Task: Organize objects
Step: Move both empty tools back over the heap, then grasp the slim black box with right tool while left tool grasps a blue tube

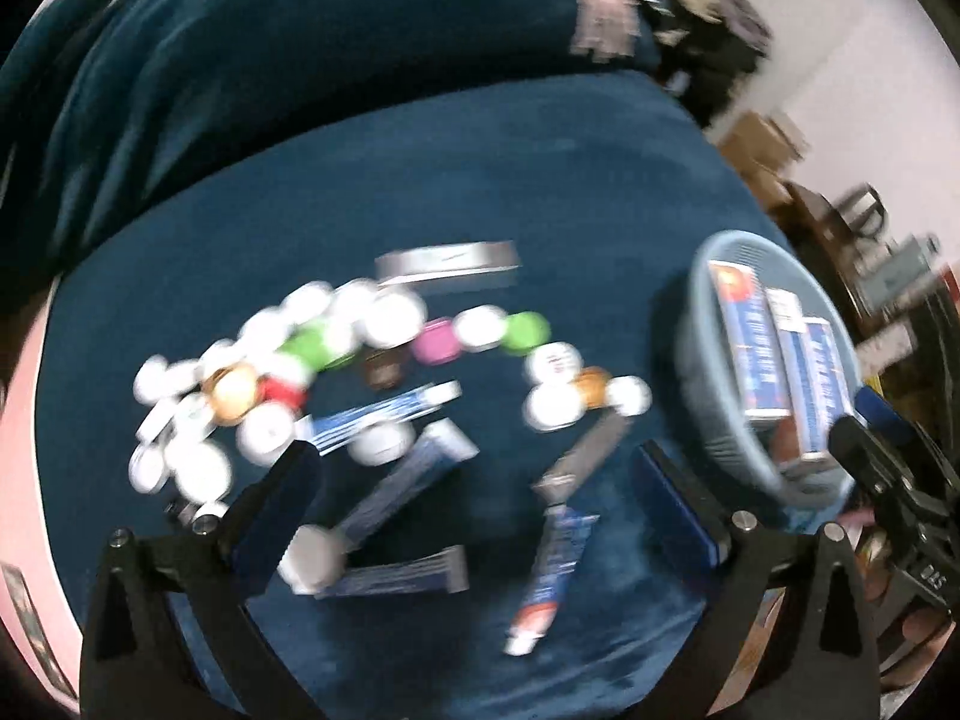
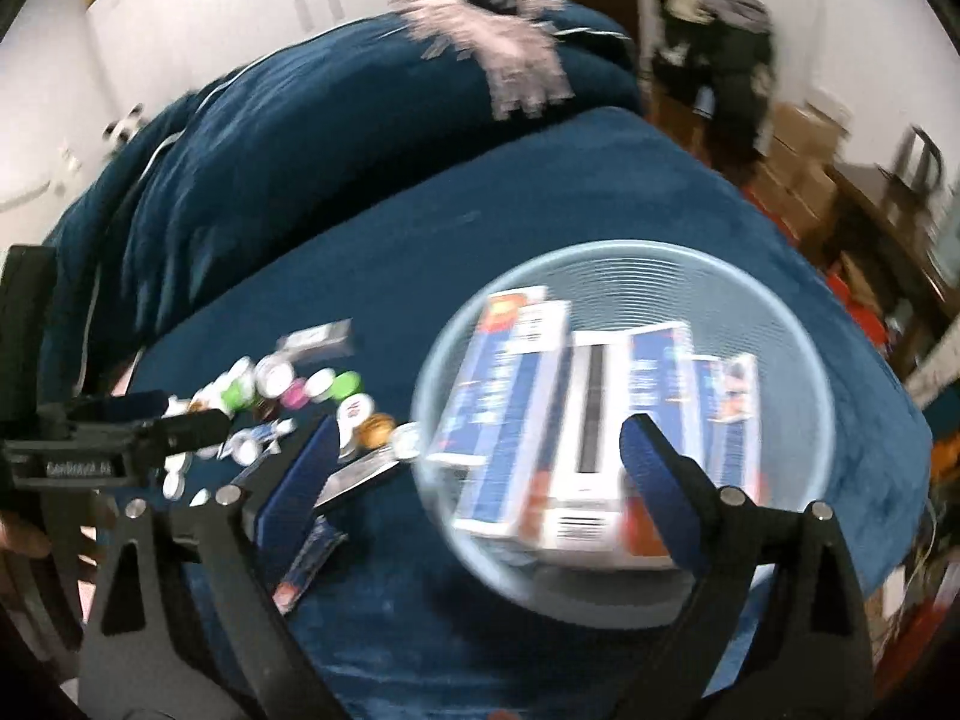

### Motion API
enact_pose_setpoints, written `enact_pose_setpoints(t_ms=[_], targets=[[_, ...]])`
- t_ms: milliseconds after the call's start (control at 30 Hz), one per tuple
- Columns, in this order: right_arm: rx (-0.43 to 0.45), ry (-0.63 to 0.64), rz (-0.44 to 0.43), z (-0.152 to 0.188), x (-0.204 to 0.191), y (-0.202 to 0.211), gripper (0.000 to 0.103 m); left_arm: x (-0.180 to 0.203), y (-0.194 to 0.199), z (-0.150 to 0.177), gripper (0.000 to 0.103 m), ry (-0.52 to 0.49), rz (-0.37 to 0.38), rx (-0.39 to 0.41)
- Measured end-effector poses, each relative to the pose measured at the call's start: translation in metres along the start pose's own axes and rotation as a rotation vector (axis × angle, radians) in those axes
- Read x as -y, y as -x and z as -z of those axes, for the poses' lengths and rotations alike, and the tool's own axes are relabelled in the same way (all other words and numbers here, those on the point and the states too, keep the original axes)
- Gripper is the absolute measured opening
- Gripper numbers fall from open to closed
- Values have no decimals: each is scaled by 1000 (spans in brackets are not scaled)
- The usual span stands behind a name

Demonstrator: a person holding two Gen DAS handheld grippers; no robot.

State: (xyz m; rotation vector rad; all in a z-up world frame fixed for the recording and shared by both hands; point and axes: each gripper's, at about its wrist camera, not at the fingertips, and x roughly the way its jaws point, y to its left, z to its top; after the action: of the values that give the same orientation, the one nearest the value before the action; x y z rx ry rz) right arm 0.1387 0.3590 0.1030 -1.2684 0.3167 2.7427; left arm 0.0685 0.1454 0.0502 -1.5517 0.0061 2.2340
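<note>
Basket (image 2: 624, 276) holds four boxes (image 2: 510, 408); both grippers (image 1: 474, 468) (image 2: 480, 444) gape wide, empty.

A round pale-blue basket (image 2: 624, 258) is set on the blue bed (image 1: 510, 180) near its right edge, and several blue-and-white boxes (image 2: 510, 420) are leaned upright in it, side by side. Small jars and lids (image 1: 360, 324), white, green, pink, red and amber, are scattered in an arc left of the basket. Blue-and-white tubes (image 1: 384, 414) are laid flat below the arc, toward the bed's near edge. One grey box (image 1: 447, 264) is laid flat beyond the jars.
</note>
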Motion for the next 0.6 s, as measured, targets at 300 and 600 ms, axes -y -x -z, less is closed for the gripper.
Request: enact_pose_setpoints(t_ms=[300,600], targets=[[-105,141,-61,20,-58,-40,96,-72,-9,7,102,103,-48,-53],[-297,-56,-13,89,-71,-114,92,-96,-13,18,102,103,-68,-98]])
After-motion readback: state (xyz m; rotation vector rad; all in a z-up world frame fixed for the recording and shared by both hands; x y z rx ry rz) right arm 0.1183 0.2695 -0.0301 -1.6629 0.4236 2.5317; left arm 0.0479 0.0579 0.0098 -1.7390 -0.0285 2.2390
